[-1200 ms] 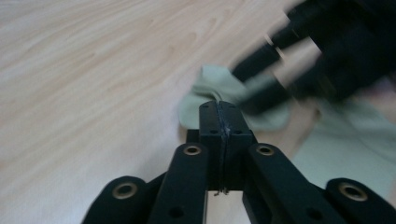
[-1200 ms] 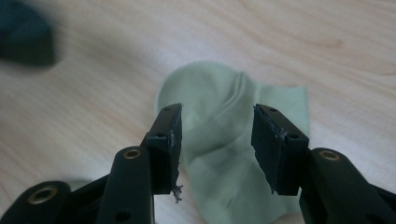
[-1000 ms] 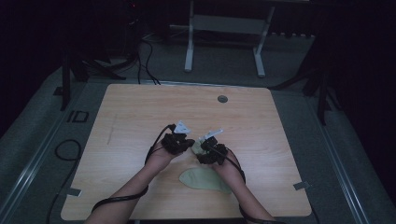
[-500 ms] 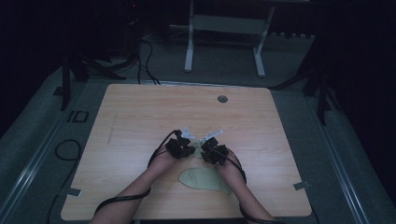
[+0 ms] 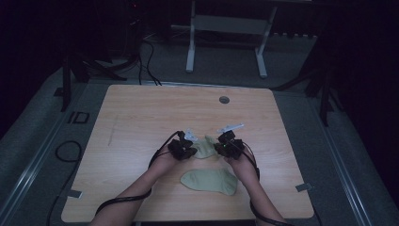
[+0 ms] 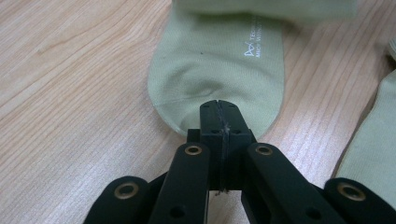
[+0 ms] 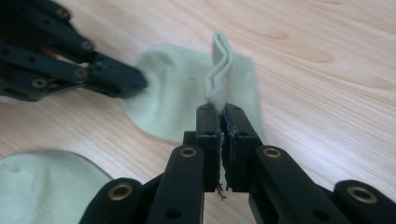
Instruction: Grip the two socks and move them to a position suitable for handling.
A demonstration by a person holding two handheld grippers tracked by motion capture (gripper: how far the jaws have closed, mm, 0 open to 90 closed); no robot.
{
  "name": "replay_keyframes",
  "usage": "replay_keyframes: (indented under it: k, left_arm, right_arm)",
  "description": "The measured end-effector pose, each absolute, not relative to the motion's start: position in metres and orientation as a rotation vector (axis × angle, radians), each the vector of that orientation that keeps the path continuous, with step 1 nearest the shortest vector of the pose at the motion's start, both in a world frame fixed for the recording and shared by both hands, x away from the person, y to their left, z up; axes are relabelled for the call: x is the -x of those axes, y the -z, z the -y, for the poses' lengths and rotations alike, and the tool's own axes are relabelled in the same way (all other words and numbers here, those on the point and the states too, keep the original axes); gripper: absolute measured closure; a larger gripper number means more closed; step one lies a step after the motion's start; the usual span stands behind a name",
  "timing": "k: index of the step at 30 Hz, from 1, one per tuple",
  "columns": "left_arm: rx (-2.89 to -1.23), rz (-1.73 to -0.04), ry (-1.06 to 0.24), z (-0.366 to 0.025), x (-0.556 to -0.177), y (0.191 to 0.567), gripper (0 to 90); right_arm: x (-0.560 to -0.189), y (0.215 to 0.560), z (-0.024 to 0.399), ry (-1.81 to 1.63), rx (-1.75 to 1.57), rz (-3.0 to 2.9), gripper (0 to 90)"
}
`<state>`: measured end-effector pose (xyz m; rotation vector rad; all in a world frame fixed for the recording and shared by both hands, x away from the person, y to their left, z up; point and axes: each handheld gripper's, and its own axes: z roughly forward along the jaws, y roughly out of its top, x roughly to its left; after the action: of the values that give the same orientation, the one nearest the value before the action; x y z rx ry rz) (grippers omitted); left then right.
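Table (image 5: 141, 117): same spot as a second ago, nothing shifted on it except the far sock.

Near sock (image 5: 209, 181): flat by the near edge, unmoved since the earlier frames. It shows in the right gripper view too (image 7: 42, 186), bottom left.

Far sock (image 5: 204, 147): a second ago it was mostly hidden between the two tools. Now it's stretched out between them, mid-table. Left gripper view: toe end flat on the wood (image 6: 217, 70), with small white print on it. Right gripper view: the cuff edge stands up folded above the jaws (image 7: 219, 70).

Right gripper (image 5: 227, 141): drifted right and slightly up versus a second ago, so the gap to the left tool has widened. Jaws have just been closing, and they're now clamped on the far sock's cuff (image 7: 222, 121).

Left gripper (image 5: 187, 141): about where it was. Jaws together, pinching the toe edge of the far sock (image 6: 218, 112). It also shows in the right gripper view (image 7: 126, 79), its tip on the toe.

Room: far half of the table is bare wood, except for a small round grommet (image 5: 224, 100) near the far edge. Wide margins left and right. The near sock sits just below both hands, close to the near edge.
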<state>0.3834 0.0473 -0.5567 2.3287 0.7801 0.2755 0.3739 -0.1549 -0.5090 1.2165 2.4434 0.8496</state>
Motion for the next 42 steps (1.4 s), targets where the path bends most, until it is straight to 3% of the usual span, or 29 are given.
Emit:
replay_keyframes:
  k: [17,18,20,22,24,29,42]
  left_arm:
    - [-2.384,-0.728,-0.290,-0.045,-0.387,0.554,89.3]
    - [-2.385,-0.726,-0.288,-0.046,-0.387,0.554,89.3]
    - [-2.387,-0.722,-0.285,-0.046,-0.387,0.554,89.2]
    - [-2.388,-0.721,-0.286,-0.045,-0.387,0.554,89.3]
    - [-2.393,-0.716,-0.294,-0.045,-0.387,0.553,89.3]
    - [-2.390,-0.713,-0.293,-0.045,-0.387,0.554,89.3]
    - [-2.402,-0.700,-0.278,-0.046,-0.389,0.553,89.3]
  right_arm:
    - [-0.389,0.506,0.215,-0.821,-1.395,-2.342,85.6]
    - [-0.390,0.507,0.218,-0.814,-1.406,-2.336,84.8]
    - [-0.391,0.509,0.224,-0.818,-1.442,-2.319,72.1]
    - [-0.393,0.508,0.228,-0.824,-1.455,-2.296,71.9]
    - [-0.393,0.506,0.228,-0.832,-1.450,-2.283,74.1]
    - [-0.398,0.507,0.216,-0.779,-1.369,-2.331,89.5]
    - [-0.425,0.541,0.206,-0.636,-1.350,-2.402,89.6]
